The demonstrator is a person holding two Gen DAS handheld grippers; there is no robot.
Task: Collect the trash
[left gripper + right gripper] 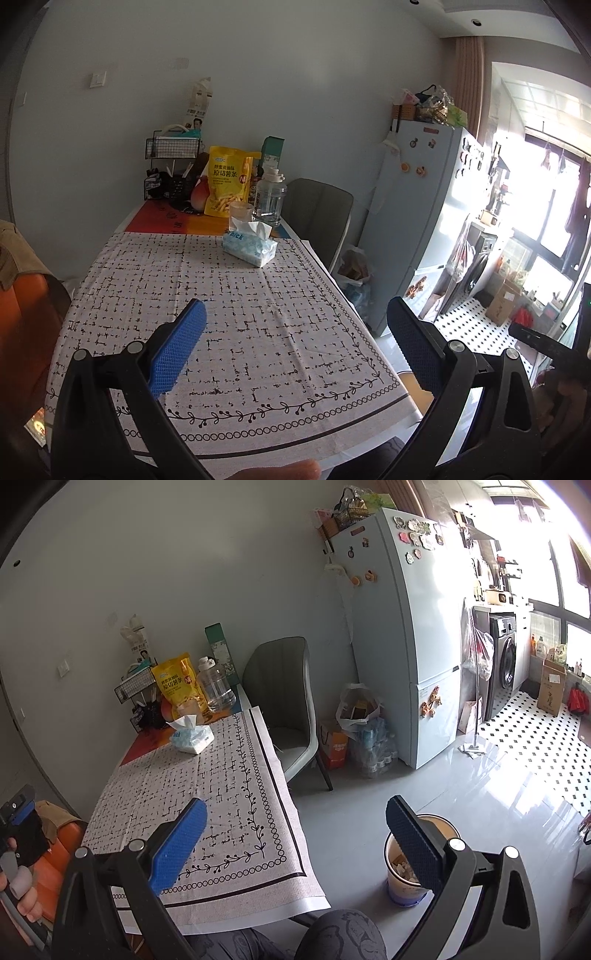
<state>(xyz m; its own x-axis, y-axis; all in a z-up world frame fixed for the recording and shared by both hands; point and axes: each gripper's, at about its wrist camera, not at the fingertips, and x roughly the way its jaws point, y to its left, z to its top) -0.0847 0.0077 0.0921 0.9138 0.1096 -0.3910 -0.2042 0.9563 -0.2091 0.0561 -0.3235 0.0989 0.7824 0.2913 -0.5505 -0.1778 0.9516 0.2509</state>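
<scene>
Both grippers, left gripper (295, 332) and right gripper (295, 823), gape wide, empty; tissue pack (250, 248) upper centre on table (229, 317); trash bin (404, 871) lower right.

This is looking like a lived-in home, a dining corner that is opening onto a laundry area. A table (258, 332) is wearing a patterned cloth, and a tissue pack (250, 246), a yellow snack bag (225, 181) and a clear water jug (270, 197) are standing at its far end. A grey chair (286, 698) is sitting beside the table. A tall fridge (406, 627) is carrying many magnets and has baskets on top. A washing machine (504, 657) is standing past it, by bright windows, on a black-and-white tiled floor (524, 746). A small bin (402, 871) is standing on the grey floor near the table.
</scene>
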